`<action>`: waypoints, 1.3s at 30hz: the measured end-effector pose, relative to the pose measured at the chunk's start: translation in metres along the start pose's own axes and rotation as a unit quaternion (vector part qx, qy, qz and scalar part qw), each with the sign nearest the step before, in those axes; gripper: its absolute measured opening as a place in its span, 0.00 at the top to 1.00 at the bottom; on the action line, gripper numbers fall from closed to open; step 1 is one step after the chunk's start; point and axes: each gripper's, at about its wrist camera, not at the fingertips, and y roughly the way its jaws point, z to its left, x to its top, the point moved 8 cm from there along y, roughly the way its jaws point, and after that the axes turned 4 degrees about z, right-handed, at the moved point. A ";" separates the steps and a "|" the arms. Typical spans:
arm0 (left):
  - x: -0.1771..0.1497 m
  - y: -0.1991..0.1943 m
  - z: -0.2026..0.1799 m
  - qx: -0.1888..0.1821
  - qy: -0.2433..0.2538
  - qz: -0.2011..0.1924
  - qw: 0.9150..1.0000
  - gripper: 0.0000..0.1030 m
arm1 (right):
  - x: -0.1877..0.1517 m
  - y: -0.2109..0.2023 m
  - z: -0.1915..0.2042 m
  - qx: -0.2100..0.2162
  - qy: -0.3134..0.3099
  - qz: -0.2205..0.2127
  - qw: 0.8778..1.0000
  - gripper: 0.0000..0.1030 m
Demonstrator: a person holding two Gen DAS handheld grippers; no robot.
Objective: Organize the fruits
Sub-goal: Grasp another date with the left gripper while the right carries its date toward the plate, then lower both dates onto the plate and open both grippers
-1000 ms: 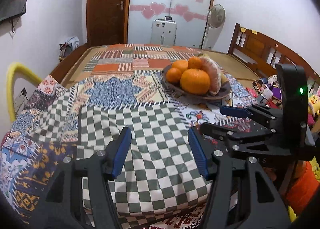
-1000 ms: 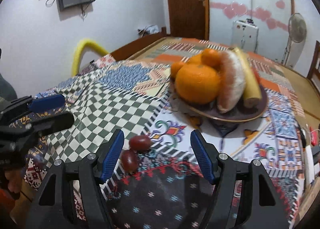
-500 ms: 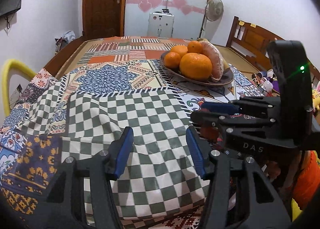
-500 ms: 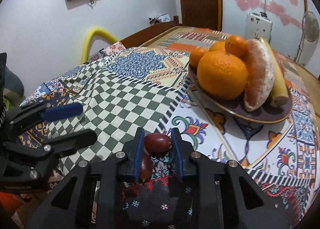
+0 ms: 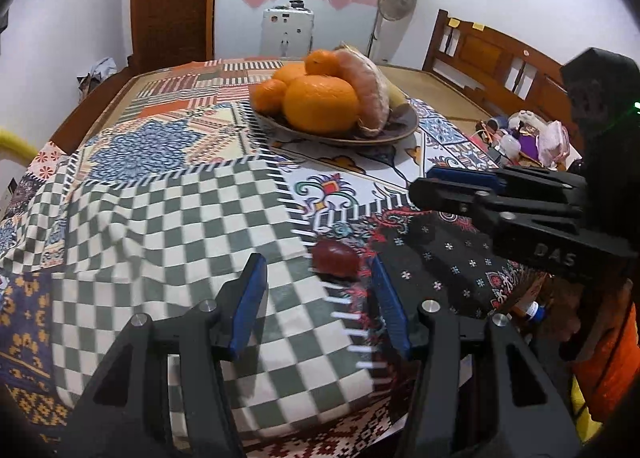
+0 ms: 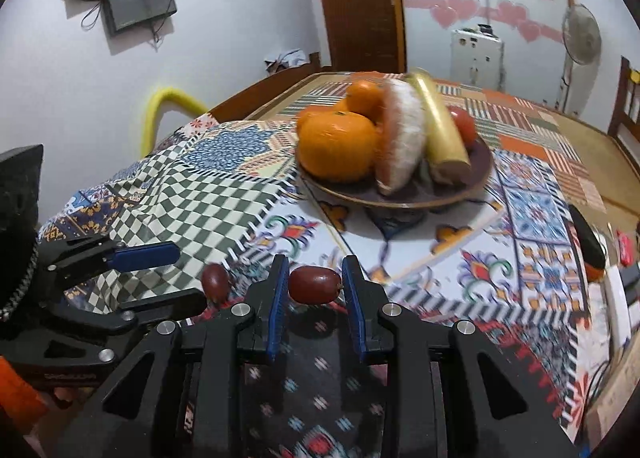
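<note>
My right gripper (image 6: 314, 290) is shut on a small dark red fruit (image 6: 314, 284) and holds it just above the patchwork cloth. A second red fruit (image 5: 335, 258) lies on the cloth just ahead of my open left gripper (image 5: 318, 300); it also shows in the right wrist view (image 6: 215, 279). A brown plate (image 6: 482, 174) farther back holds oranges (image 6: 336, 146), a peeled pomelo segment (image 6: 402, 138), a banana (image 6: 440, 126) and a red fruit (image 6: 464, 124). The plate (image 5: 408, 126) also shows in the left wrist view, with the right gripper (image 5: 460, 182) at the right.
The patchwork cloth (image 5: 168, 218) covers the table. A wooden bench (image 5: 500, 54) and a pile of toys (image 5: 532, 134) stand at the right. A yellow tube (image 6: 168, 106) sticks up at the table's left. Loose items (image 6: 588, 242) lie at the right edge.
My right gripper has lifted the red fruit it closed on and tilted up. My left gripper has moved right, toward the second red fruit.
</note>
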 end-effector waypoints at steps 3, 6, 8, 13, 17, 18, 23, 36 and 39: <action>0.003 0.008 -0.004 -0.002 -0.002 0.003 1.000 0.48 | -0.005 -0.001 -0.006 -0.003 0.005 -0.001 1.000 0.76; 0.005 0.012 -0.004 -0.005 -0.007 0.003 1.000 0.53 | -0.005 -0.001 -0.010 -0.002 0.008 0.001 1.000 0.76; 0.007 0.015 -0.004 -0.001 -0.007 0.001 1.000 0.62 | -0.004 -0.003 -0.014 -0.003 0.011 -0.003 1.000 0.76; 0.009 0.016 -0.005 -0.004 -0.006 0.002 1.000 0.76 | -0.003 -0.006 -0.021 -0.001 0.017 -0.008 1.000 0.76; 0.012 0.013 -0.008 -0.007 -0.005 0.000 1.000 0.76 | -0.001 -0.008 -0.027 -0.003 0.021 -0.012 1.000 0.76; 0.013 0.011 -0.008 -0.007 -0.004 -0.002 1.000 0.76 | 0.000 -0.009 -0.029 -0.004 0.022 -0.013 1.000 0.76; 0.027 0.004 -0.009 -0.008 -0.002 -0.014 1.000 0.76 | 0.006 -0.013 -0.037 -0.010 0.024 -0.021 0.999 0.76; 0.075 0.004 -0.021 -0.016 0.011 -0.053 0.998 0.76 | 0.031 -0.013 -0.058 -0.029 0.020 -0.040 0.999 0.76; 0.090 0.005 -0.021 -0.013 0.018 -0.061 0.998 0.76 | 0.039 -0.010 -0.063 -0.032 0.017 -0.043 0.998 0.76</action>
